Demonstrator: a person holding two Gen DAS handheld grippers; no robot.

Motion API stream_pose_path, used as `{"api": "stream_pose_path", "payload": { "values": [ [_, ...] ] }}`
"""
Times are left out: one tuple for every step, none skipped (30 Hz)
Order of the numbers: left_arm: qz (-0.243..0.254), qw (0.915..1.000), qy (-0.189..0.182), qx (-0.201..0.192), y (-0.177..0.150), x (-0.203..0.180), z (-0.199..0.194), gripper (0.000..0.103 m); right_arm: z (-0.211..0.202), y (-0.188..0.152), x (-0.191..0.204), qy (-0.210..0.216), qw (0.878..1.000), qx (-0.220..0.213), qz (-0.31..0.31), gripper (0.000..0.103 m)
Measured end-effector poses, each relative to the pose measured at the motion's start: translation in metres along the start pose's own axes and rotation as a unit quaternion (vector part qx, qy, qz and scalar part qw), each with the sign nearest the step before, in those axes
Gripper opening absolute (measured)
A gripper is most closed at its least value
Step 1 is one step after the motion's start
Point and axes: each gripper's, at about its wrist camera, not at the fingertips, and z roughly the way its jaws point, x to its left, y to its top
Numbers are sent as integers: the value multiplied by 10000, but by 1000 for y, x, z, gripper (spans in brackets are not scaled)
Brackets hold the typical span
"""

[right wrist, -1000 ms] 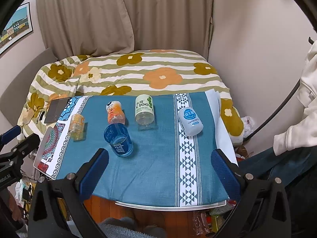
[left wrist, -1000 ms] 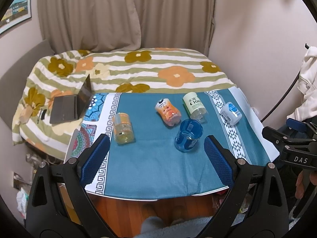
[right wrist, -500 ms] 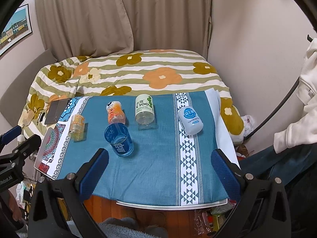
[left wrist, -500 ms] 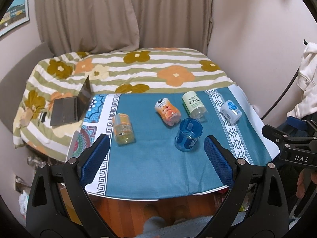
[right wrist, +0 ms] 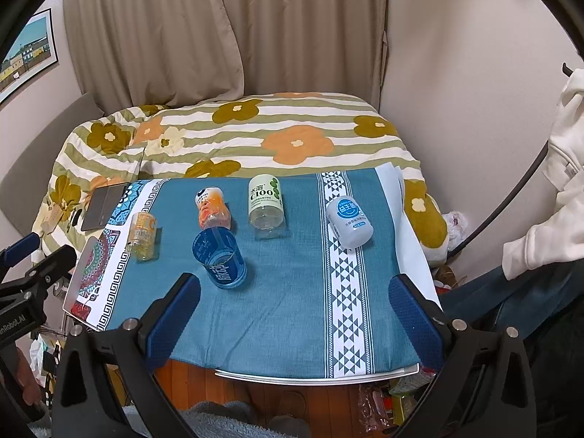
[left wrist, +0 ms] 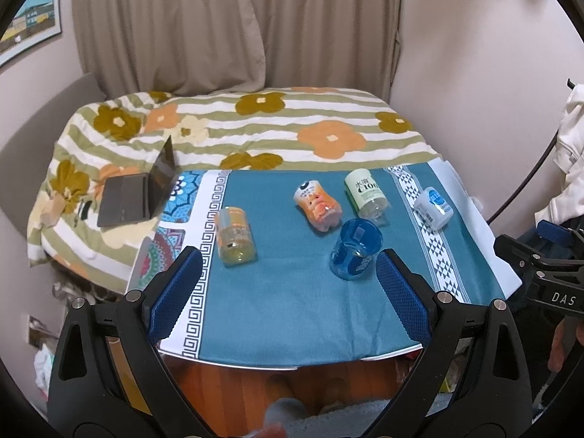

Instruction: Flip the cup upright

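A clear blue plastic cup [left wrist: 354, 248] stands on the teal tablecloth [left wrist: 292, 310]; which end is up I cannot tell. It also shows in the right wrist view [right wrist: 219, 257]. My left gripper [left wrist: 288, 292] is open and empty, held above the table's near edge, short of the cup. My right gripper [right wrist: 297, 314] is open and empty, near the front edge, with the cup ahead to its left.
Four cut bottle cups lie on their sides: yellow [left wrist: 233, 235], orange [left wrist: 318, 207], green C100 [left wrist: 366, 194], white-blue [left wrist: 433, 208]. A laptop [left wrist: 138, 193] sits on the flowered bed [left wrist: 255, 127] behind the table. Wall at right.
Both views have shifted very slightly. The cups and bottles have not moved, and both grippers stay open.
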Motion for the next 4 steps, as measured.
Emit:
{"api": "stream_pose_path", "payload": {
  "values": [
    [-13, 10000, 14, -7, 0, 1, 0, 101, 0, 0, 0, 5, 10000, -3, 0, 103],
    [-29, 10000, 35, -14, 0, 2, 0, 101, 0, 0, 0, 8, 10000, -9, 7, 103],
    [-47, 10000, 56, -17, 0, 3, 0, 101, 0, 0, 1, 16, 10000, -14, 6, 103],
    [-64, 9999, 76, -17, 0, 4, 1, 101, 1, 1, 1, 29, 10000, -19, -3, 103]
  ]
}}
